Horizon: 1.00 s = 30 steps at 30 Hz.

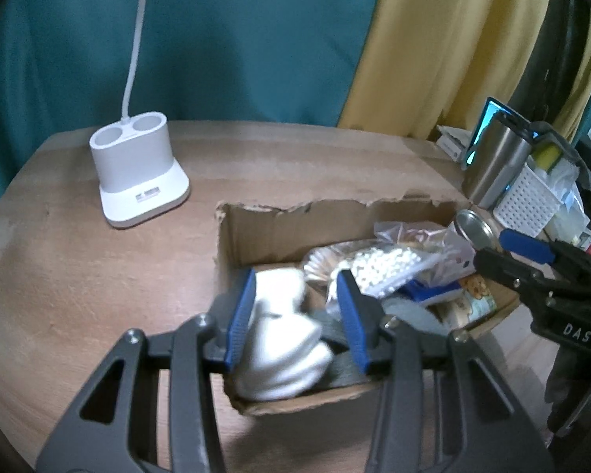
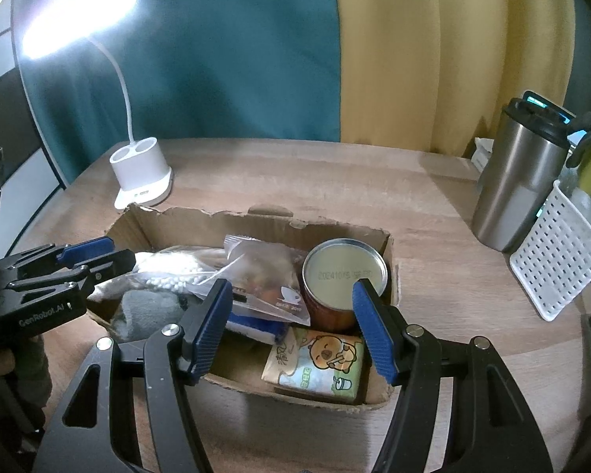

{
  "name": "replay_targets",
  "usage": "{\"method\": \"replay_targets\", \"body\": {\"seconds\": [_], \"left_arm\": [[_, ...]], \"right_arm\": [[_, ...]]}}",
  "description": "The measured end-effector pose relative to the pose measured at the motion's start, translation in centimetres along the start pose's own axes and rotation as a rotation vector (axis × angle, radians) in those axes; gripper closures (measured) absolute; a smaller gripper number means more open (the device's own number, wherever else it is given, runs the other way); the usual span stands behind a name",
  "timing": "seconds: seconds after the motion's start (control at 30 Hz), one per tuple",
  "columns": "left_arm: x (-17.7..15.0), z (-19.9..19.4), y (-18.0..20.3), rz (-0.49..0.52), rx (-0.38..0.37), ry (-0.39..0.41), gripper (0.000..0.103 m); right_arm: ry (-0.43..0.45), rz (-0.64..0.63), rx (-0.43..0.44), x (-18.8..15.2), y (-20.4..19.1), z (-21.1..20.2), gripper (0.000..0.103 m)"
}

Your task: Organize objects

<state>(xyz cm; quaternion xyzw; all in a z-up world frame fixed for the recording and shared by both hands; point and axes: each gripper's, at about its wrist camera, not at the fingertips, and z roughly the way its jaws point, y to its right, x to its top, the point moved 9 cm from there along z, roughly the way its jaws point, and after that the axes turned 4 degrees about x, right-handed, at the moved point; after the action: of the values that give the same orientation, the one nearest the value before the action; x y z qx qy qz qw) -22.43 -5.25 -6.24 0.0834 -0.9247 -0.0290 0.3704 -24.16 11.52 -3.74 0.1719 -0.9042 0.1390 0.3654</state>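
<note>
A torn cardboard box (image 1: 279, 232) (image 2: 177, 222) sits on the wooden table. It holds a bag of white beads (image 1: 382, 266) (image 2: 169, 272), a grey cloth (image 2: 145, 311), a clear snack bag (image 2: 268, 276), a tin can (image 2: 344, 272) (image 1: 472, 228), a cartoon tissue pack (image 2: 321, 366) and a blurred white soft item (image 1: 283, 347). My left gripper (image 1: 299, 311) is open over the box's left end, its pads either side of the white item. My right gripper (image 2: 293, 323) is open above the box's front, near the can. It appears at the right of the left wrist view (image 1: 524, 252).
A white lamp base (image 1: 138, 173) (image 2: 142, 173) stands at the back left, lit. A steel tumbler (image 2: 516, 181) (image 1: 492, 161) and a white perforated basket (image 2: 551, 260) (image 1: 528, 197) stand at the right. Teal and yellow curtains hang behind.
</note>
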Motion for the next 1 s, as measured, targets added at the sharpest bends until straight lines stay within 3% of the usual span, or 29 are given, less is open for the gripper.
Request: {"method": "replay_targets", "body": {"seconds": [0.13, 0.2, 0.63, 1.0], "left_arm": [[0.1, -0.3, -0.2, -0.001, 0.008, 0.009, 0.055], [0.2, -0.4, -0.4, -0.001, 0.012, 0.013, 0.046], [0.3, -1.6, -0.4, -0.001, 0.013, 0.032, 0.046], [0.0, -3.9, 1.5, 0.043, -0.033, 0.073, 0.044]], "right_arm": [[-0.002, -0.002, 0.002, -0.1, -0.2, 0.1, 0.036], [-0.004, -0.003, 0.004, -0.1, -0.2, 0.2, 0.036], [0.001, -0.004, 0.009, -0.2, -0.4, -0.1, 0.036], [0.02, -0.013, 0.009, -0.3, -1.3, -1.6, 0.036]]}}
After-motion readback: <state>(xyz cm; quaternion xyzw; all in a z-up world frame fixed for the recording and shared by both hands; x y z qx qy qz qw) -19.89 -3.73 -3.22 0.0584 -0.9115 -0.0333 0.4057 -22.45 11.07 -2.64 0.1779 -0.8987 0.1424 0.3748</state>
